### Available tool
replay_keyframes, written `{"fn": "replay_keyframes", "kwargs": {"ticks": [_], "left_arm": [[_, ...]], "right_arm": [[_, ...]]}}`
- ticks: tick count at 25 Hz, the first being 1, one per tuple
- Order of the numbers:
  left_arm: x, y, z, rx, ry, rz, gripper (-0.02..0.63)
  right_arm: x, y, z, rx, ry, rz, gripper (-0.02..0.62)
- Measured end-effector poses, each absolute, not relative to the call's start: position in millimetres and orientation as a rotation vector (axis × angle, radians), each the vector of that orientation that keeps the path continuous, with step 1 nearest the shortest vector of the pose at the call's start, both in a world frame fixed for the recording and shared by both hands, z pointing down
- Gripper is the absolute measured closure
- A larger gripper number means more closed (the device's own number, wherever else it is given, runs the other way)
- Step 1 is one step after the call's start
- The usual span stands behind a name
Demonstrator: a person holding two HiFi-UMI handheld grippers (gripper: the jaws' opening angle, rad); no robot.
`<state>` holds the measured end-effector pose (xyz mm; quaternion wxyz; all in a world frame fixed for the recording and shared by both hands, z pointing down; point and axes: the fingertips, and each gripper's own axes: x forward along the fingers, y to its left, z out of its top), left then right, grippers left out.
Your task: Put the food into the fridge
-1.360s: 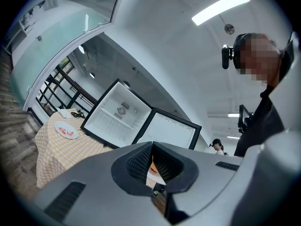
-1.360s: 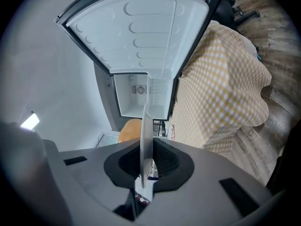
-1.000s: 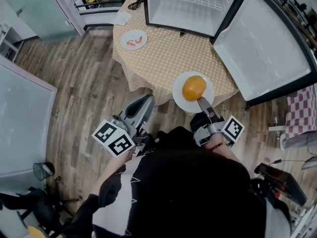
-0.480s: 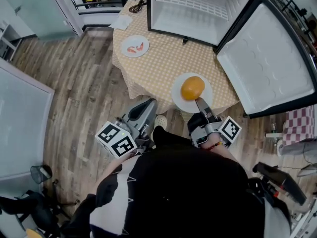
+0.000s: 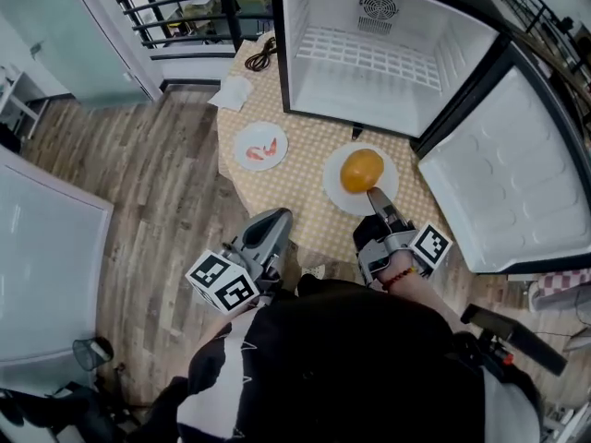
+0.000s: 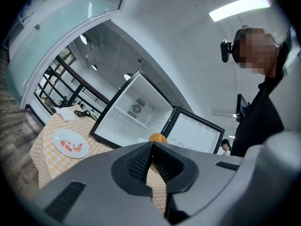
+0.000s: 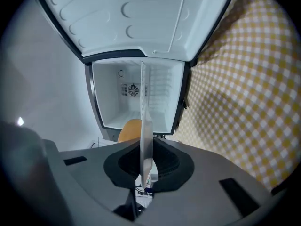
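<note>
Head view has the right claw [image 5: 373, 194] clamped on the near rim of the plate [image 5: 336, 185] carrying the orange [image 5: 361, 170], above the tabletop [image 5: 294, 185] before the open fridge [image 5: 388, 72]; the left claw [image 5: 275, 218] is closed, empty. Carrying seems underway; next, slide it in level. Being round, the plate has no long axis; it faces up, far rim fridgeward.

Both arms reach forward, holding the tools level. The left tool [image 5: 274, 217] has its jaws pressed together, empty. The right tool [image 5: 374, 193] is clamped on the near rim of a plate [image 5: 333, 181].
</note>
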<state>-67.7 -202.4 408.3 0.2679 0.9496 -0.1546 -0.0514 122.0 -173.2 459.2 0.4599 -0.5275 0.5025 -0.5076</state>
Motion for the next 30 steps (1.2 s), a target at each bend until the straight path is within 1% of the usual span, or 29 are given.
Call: {"fn": "replay_keyframes", "kwargs": {"ticks": [6, 18, 30], "left_arm": [[-48, -245, 421, 2.560, -0.388, -0.078, 0.592], [4, -289, 445, 2.535, -0.277, 0.109, 0.592], [40, -323, 454, 2.577, -0.201, 0.202, 0.592]], "right_arm": [[147, -222, 460, -1.290, 1.221, -1.222, 0.561], [188, -262, 489, -1.313, 1.128, -1.222, 0.561], [204, -265, 504, -1.315, 1.061, -1.168, 0.561]]}}
